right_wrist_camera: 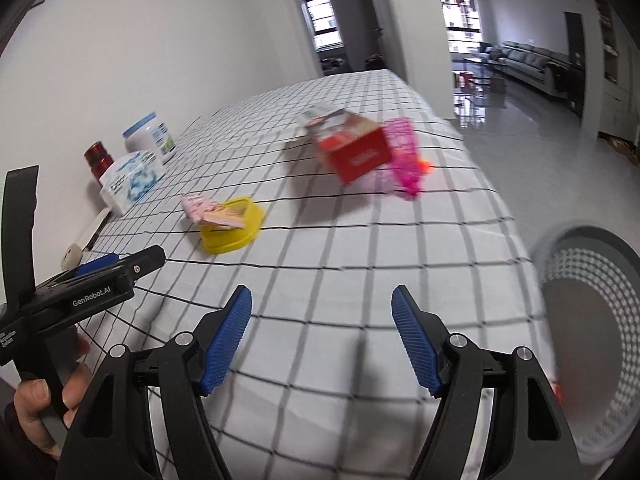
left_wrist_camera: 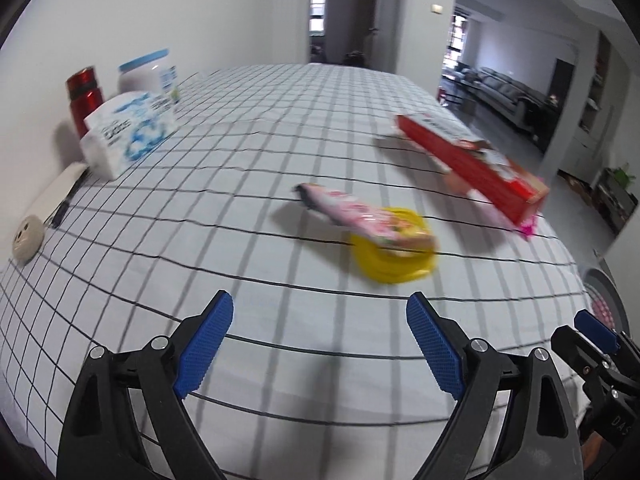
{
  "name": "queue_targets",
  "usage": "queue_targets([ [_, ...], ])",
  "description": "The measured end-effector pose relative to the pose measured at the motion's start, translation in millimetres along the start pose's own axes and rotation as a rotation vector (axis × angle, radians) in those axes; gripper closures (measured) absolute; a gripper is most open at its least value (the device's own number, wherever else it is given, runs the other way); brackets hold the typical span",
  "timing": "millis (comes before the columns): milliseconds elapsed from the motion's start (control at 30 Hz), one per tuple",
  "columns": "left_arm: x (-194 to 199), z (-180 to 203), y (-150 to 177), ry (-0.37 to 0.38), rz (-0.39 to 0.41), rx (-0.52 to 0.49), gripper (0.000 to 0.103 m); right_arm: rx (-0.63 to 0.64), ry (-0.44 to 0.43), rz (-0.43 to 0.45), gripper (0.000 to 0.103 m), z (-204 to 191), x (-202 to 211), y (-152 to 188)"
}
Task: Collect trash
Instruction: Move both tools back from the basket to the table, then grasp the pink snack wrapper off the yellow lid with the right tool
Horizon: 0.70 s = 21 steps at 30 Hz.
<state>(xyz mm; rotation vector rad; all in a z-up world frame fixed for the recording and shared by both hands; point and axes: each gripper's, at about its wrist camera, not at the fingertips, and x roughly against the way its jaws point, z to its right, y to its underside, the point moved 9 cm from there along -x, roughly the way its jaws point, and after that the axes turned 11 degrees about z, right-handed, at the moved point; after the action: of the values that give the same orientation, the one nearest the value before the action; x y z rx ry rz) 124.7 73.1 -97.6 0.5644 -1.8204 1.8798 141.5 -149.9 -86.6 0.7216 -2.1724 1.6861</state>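
A pink snack wrapper [left_wrist_camera: 360,212] lies partly on a yellow lid [left_wrist_camera: 394,254] in the middle of the checked tablecloth [left_wrist_camera: 256,160]. A long red carton [left_wrist_camera: 476,164] lies further right, with pink mesh netting [left_wrist_camera: 528,229] at its near end. In the right wrist view the wrapper [right_wrist_camera: 208,209], yellow lid [right_wrist_camera: 236,232], red carton [right_wrist_camera: 354,152] and pink netting [right_wrist_camera: 404,156] show ahead. My left gripper [left_wrist_camera: 320,344] is open and empty, short of the wrapper. My right gripper [right_wrist_camera: 322,340] is open and empty over the cloth. A grey perforated bin [right_wrist_camera: 592,320] stands right of the table.
At the left by the wall stand a red bottle [left_wrist_camera: 84,98], a white jar with a blue lid [left_wrist_camera: 150,76] and a tissue pack [left_wrist_camera: 128,132]. A small beige round object [left_wrist_camera: 27,238] lies near the left edge. The left gripper's body [right_wrist_camera: 80,292] shows left of my right gripper.
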Motion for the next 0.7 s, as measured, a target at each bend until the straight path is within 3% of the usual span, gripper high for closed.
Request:
queue_targets([
  [533, -13.8, -72.2, -11.7, -0.087, -0.004, 0.072, 0.016, 0.185, -0.151, -0.039, 0.033, -104.2, -85.6, -45.4],
  [700, -15.3, -84.0, -9.2, -0.097, -0.008, 0.098, 0.016, 0.272, -0.135, -0.074, 0.034, -119.0, -110.0, -42.7],
])
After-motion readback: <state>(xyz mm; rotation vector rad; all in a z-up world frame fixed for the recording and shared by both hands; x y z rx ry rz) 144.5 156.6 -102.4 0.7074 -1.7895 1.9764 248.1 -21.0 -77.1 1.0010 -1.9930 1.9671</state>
